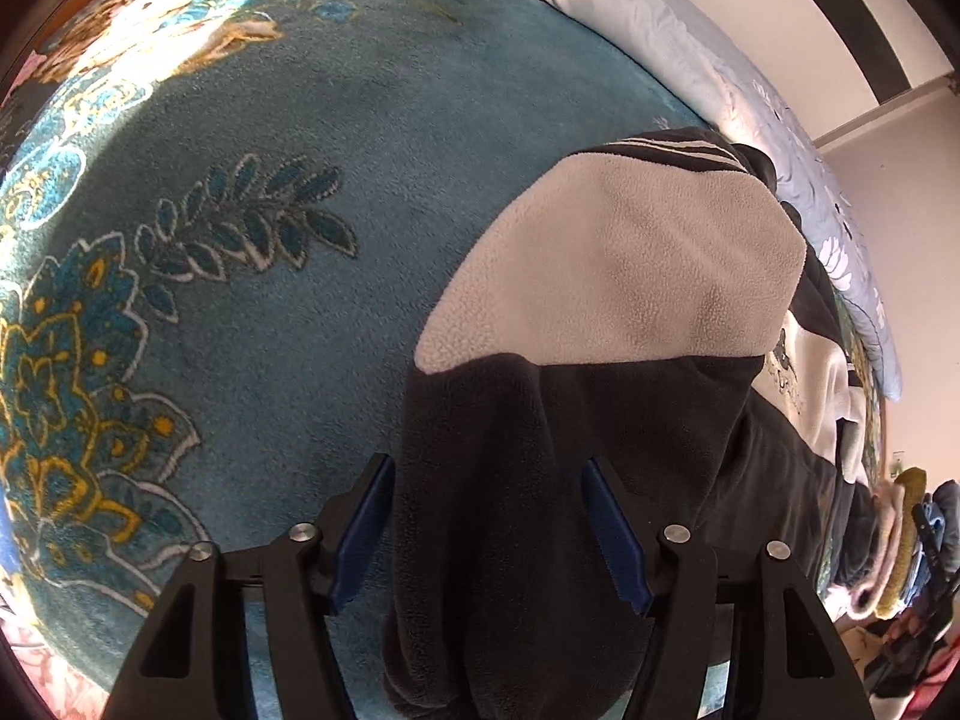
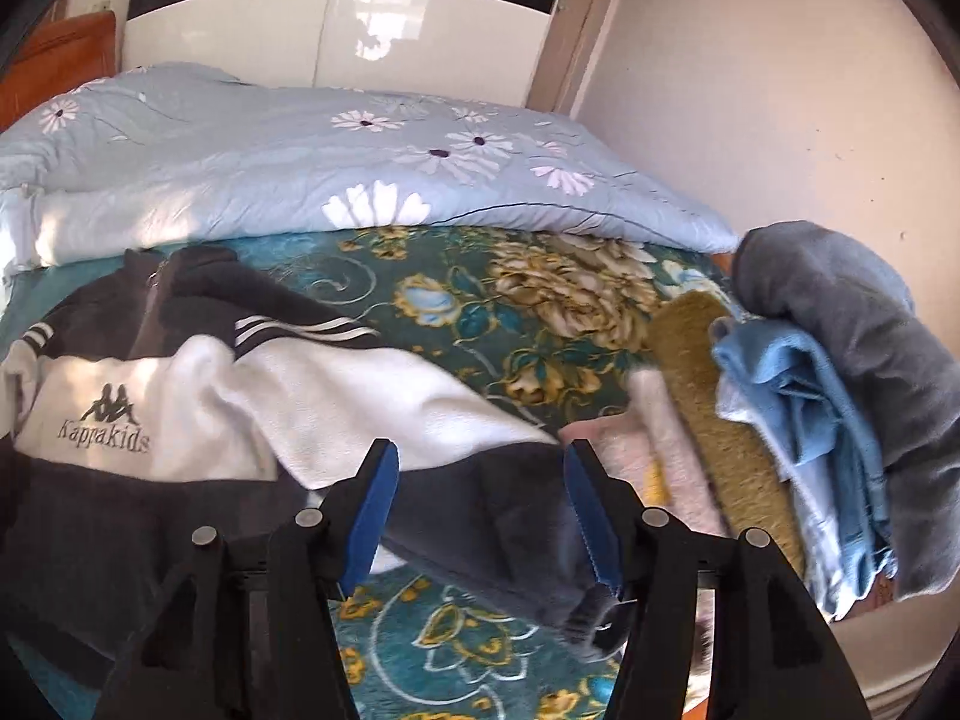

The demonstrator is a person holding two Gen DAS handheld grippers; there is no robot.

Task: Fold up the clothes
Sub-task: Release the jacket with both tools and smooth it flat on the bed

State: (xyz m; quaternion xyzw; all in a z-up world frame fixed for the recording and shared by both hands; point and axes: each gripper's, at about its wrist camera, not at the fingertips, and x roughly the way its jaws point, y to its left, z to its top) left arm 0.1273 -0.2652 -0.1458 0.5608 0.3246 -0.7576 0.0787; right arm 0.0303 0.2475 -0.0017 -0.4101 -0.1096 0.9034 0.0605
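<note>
1 jacket (image 2: 252,414) | 1 clothes pile (image 2: 798,408), partly cut off | left gripper (image 1: 489,531), right gripper (image 2: 483,516): both spread, sleeve unpinched between

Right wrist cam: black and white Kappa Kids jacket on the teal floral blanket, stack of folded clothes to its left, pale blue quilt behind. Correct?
One error: the stack of folded clothes lies to the right of the jacket, not the left. The right wrist view shows it. The rest holds: the jacket lies on the teal floral blanket, and the pale blue quilt is behind.
</note>
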